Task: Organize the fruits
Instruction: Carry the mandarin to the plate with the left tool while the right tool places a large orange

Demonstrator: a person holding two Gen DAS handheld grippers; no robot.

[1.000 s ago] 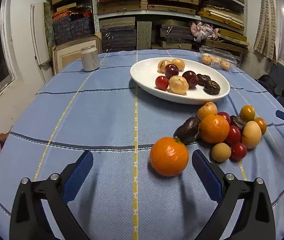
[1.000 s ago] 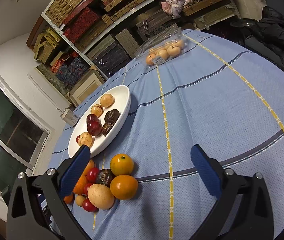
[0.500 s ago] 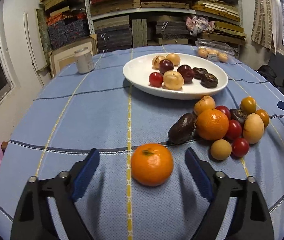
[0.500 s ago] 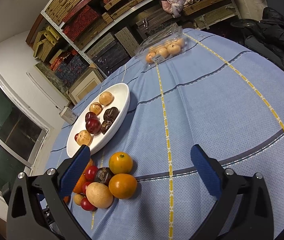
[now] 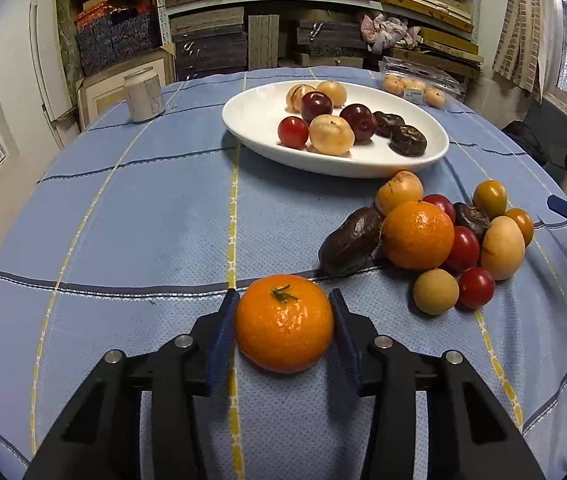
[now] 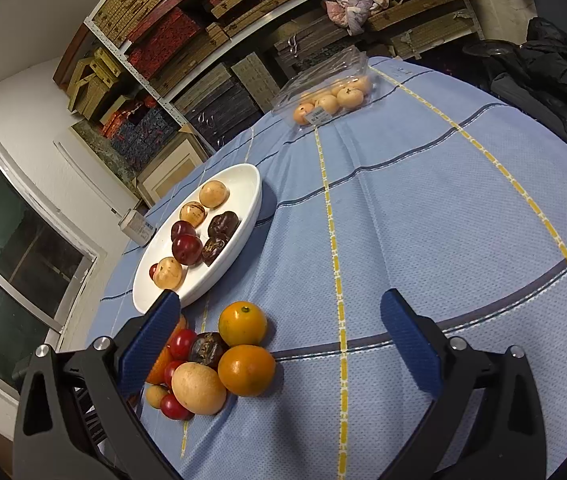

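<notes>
My left gripper (image 5: 283, 314) is shut on an orange mandarin (image 5: 284, 334) that rests on the blue tablecloth, its blue pads touching both sides. A white oval plate (image 5: 259, 120) beyond holds several fruits. A pile of loose fruits (image 5: 435, 236) lies right of the mandarin, with a big orange and a dark avocado-like fruit (image 5: 349, 240). My right gripper (image 6: 279, 312) is open and empty, hovering above the cloth just right of the same pile (image 6: 211, 364); the plate (image 6: 251, 184) lies beyond it.
A white can (image 5: 143, 94) stands at the table's far left. A clear plastic box of small fruits (image 5: 417, 84) sits at the far right, also in the right wrist view (image 6: 329, 92). Shelves of boxes stand behind the table. A dark chair with clothing (image 6: 543, 76) is to the right.
My left gripper moved forward around the mandarin and closed its pads onto it. The right gripper stayed open and barely shifted.
</notes>
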